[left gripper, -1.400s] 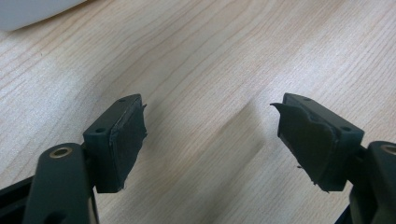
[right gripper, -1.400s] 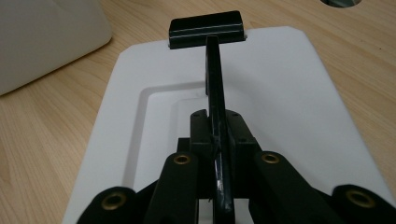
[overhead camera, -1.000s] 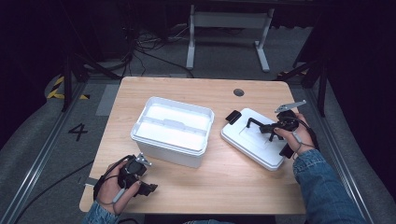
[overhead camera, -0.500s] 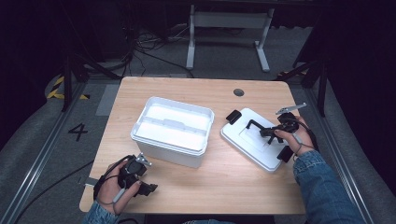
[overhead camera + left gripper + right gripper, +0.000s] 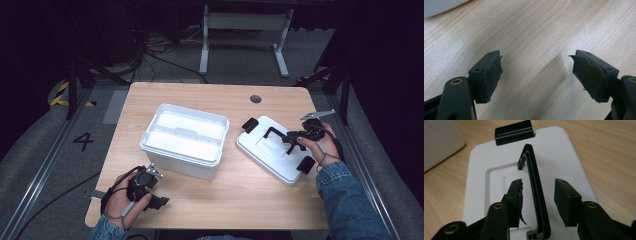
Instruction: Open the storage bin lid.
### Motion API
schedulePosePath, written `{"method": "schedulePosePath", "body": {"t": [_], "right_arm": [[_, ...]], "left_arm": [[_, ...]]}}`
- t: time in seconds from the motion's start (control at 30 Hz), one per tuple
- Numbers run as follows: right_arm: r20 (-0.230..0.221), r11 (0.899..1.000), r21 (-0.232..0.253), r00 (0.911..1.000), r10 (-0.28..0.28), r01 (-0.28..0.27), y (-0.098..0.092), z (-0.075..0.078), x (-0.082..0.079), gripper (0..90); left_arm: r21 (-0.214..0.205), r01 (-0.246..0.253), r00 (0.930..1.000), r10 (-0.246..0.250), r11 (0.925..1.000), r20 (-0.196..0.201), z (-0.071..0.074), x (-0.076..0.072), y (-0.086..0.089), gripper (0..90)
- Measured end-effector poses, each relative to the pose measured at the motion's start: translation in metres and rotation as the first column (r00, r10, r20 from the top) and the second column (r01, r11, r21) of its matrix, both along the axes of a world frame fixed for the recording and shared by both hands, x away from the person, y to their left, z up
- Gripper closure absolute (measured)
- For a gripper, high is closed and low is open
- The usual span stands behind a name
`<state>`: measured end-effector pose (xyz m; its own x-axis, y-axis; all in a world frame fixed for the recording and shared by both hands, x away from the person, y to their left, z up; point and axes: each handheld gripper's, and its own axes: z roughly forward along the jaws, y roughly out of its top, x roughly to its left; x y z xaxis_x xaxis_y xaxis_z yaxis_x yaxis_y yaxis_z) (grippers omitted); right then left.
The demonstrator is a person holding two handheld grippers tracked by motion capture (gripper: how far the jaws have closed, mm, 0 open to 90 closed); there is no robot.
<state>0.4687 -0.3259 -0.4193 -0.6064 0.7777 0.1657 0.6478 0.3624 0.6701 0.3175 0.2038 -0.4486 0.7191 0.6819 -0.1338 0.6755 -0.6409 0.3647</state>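
- I see a white lid [image 5: 272, 150] lying flat on the wooden table [image 5: 240, 197], to the right of the white box [image 5: 185, 140]. The two are apart, not touching.
- The box is open on top. Its inside looks white and I can't tell if anything is in it.
- The lid has a black handle [image 5: 535, 187] standing up in its middle, and a black clip [image 5: 514, 131] at its far end.
- My right gripper [image 5: 537, 200] is over the lid. Its jaws have just been opening. The handle is between them, but the pads are not pressing on it. There is a gap on each side.
- So I think the lid has been set down and let go. That part looks done.
- My left gripper [image 5: 536, 75] sits low near the front left of the table, just in front of the box. Its jaws are wide apart with nothing between them, just bare wood.
- What is left, I guess: pull the right gripper away from the handle. Whatever happens with the open box is not started yet.
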Motion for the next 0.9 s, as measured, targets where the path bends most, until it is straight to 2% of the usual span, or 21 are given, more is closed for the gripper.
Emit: {"method": "schedulePosePath", "body": {"t": [0.3,0.4,0.53,0.83,0.9], "right_arm": [[0.039,0.999,0.03,0.999,0.023,-0.024,0.003,0.021,-0.013,56.4],[0.054,0.997,0.061,0.9973,0.051,-0.054,0.008,0.032,-0.023,56.2],[0.069,0.993,0.061,0.9934,0.092,-0.096,0.014,0.041,-0.035,55.7],[0.073,0.983,0.058,0.9828,0.17,-0.174,0.031,0.048,-0.06,53.0],[0.072,0.982,0.064,0.9823,0.173,-0.178,0.033,0.049,-0.063,52.7]], "left_arm": [[-0.001,-0.003,1.0,0.003,1.0,0.003,-0.001,-0.001,0.001,24.3],[-0.001,-0.008,1.0,0.008,1.0,0.002,-0.001,-0.002,0.001,24.3],[0.001,-0.011,0.9999,0.011,0.9999,0.003,-0.001,-0.004,0.002,24.3],[-0.001,-0.007,0.9999,0.007,1.0,0.007,0.0,-0.004,0.001,24.3],[0.0,-0.006,0.9999,0.006,1.0,0.009,0.0,-0.004,0.001,24.3]]}}
